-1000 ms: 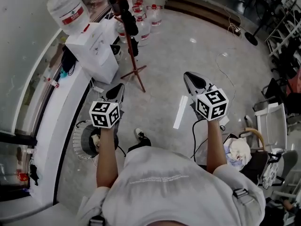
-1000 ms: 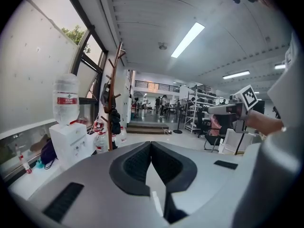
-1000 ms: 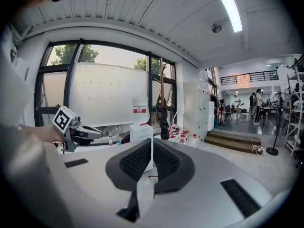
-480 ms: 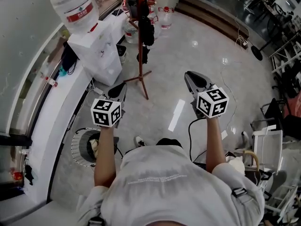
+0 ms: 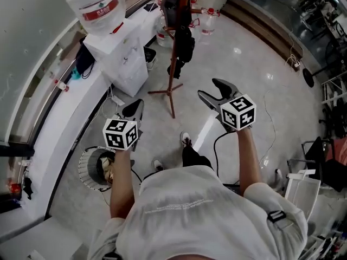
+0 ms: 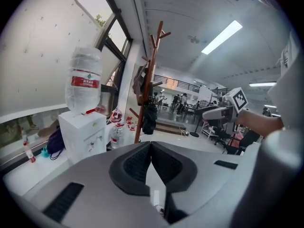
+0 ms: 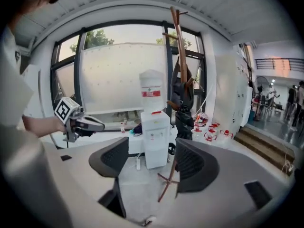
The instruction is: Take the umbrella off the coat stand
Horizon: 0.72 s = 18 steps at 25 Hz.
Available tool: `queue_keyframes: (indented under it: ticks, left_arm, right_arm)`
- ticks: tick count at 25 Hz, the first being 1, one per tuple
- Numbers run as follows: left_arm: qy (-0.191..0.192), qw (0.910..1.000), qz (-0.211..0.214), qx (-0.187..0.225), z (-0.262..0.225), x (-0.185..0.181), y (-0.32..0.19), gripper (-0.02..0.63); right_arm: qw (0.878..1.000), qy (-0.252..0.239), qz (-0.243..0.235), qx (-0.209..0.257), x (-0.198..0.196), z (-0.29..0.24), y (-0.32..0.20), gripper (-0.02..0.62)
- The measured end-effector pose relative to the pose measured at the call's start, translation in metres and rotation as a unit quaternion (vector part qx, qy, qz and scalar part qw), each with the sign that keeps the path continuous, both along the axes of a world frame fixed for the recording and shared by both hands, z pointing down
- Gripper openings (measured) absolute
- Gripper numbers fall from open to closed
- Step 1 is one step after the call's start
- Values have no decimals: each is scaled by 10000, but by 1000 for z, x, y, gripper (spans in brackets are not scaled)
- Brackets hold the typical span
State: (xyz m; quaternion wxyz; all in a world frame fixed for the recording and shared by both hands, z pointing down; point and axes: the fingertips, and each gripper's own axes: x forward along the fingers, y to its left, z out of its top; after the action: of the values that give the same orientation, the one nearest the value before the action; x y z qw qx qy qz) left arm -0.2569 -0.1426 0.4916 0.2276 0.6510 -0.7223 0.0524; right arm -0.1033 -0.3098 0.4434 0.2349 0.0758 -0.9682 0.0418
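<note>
A red-brown coat stand [image 5: 177, 53] rises at the top middle of the head view. A black folded umbrella [image 5: 184, 43] hangs on it among dark garments. Both grippers are held out toward the stand and are short of it. My left gripper [image 5: 137, 104] is shut and empty; its own view shows the stand [image 6: 148, 80] and the umbrella [image 6: 149, 118] ahead. The jaws of my right gripper [image 5: 210, 88] are opening, with nothing between them. The right gripper view [image 7: 152, 142] has the stand [image 7: 180, 51] and the umbrella [image 7: 183, 115] just beyond the right jaw.
A white water dispenser [image 5: 122, 58] with a big bottle [image 5: 100, 7] stands left of the stand, against a white window counter [image 5: 65, 129]. Several water bottles [image 5: 209, 16] sit on the floor behind. A round wire fan [image 5: 96, 167] lies by my left arm; cables trail right.
The person has walked toward the coat stand, which now looks larger and nearer. Both grippers came forward with them. The right gripper's jaws went from shut to spread apart.
</note>
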Motion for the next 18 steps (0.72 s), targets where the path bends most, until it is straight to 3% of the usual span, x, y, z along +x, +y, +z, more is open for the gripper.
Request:
queue_keyframes:
  ticks: [4, 8, 18]
  left_arm:
    - [83, 9993, -358, -90, 6, -20, -25, 15]
    - [131, 9966, -770, -269, 17, -33, -40, 15]
    - [388, 9832, -1675, -607, 50, -44, -60, 15]
  right_arm:
    - [9985, 416, -287, 209, -42, 25, -49, 339]
    - [9984, 388, -411, -32, -88, 42, -94, 339]
    - [9968, 228, -760, -51, -173, 75, -169, 354]
